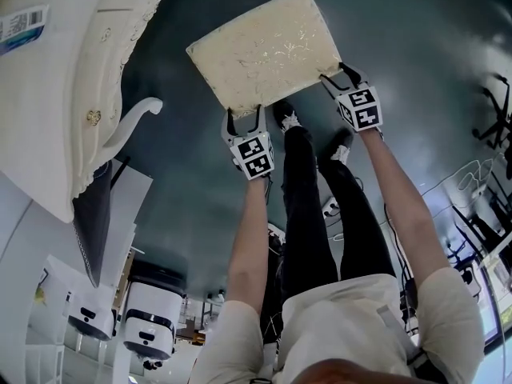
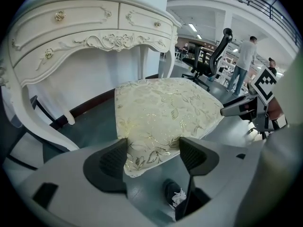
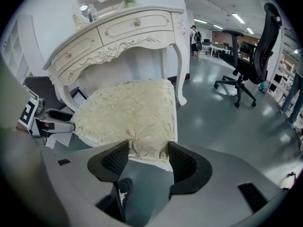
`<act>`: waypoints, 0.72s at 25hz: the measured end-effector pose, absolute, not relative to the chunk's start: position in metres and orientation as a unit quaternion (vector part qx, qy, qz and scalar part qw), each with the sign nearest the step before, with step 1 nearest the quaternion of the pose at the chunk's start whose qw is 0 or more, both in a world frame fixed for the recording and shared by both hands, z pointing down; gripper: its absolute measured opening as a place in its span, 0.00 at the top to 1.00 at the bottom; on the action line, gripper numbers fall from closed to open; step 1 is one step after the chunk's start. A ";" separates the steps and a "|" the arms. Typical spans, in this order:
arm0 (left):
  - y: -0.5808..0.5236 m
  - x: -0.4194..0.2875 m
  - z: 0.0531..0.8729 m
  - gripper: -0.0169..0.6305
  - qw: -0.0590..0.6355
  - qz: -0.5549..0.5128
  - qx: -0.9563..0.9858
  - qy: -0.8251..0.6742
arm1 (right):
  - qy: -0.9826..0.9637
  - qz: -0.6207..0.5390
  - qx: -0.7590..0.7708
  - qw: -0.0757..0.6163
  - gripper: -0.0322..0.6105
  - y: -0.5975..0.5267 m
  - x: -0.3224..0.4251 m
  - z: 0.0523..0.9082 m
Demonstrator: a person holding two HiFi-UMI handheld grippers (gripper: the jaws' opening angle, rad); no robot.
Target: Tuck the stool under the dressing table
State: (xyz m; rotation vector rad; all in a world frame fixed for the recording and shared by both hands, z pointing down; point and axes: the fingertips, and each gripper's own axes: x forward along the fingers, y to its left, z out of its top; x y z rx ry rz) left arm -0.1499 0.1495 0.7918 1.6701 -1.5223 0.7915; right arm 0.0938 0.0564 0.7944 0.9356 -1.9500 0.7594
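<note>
The stool [image 1: 264,50] is clamped at its seat's two near corners by the left gripper [image 1: 244,124] and the right gripper [image 1: 339,74]. It is seen in front of the dressing table [image 1: 72,78], not under it.

The glossy grey-green floor [image 1: 184,190] is carrying the cream dressing table [image 1: 64,86], which is standing on its curved legs. Near the dressing table, the stool [image 1: 264,50] is sitting over the floor, with its feet hidden under the seat. The person's shoes [image 1: 286,118] are resting on the floor beyond that. Well apart from the dressing table, a black office chair [image 3: 262,41] is standing on its castors.
</note>
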 end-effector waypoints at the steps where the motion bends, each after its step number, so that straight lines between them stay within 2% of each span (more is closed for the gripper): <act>1: 0.149 -0.151 0.791 0.43 0.366 0.309 0.651 -0.588 | -0.774 0.303 0.372 0.413 0.52 0.057 0.093 0.794; 18: 0.123 -0.155 0.791 0.43 0.356 0.294 0.654 -0.599 | -0.799 0.263 0.395 0.370 0.52 0.023 0.087 0.794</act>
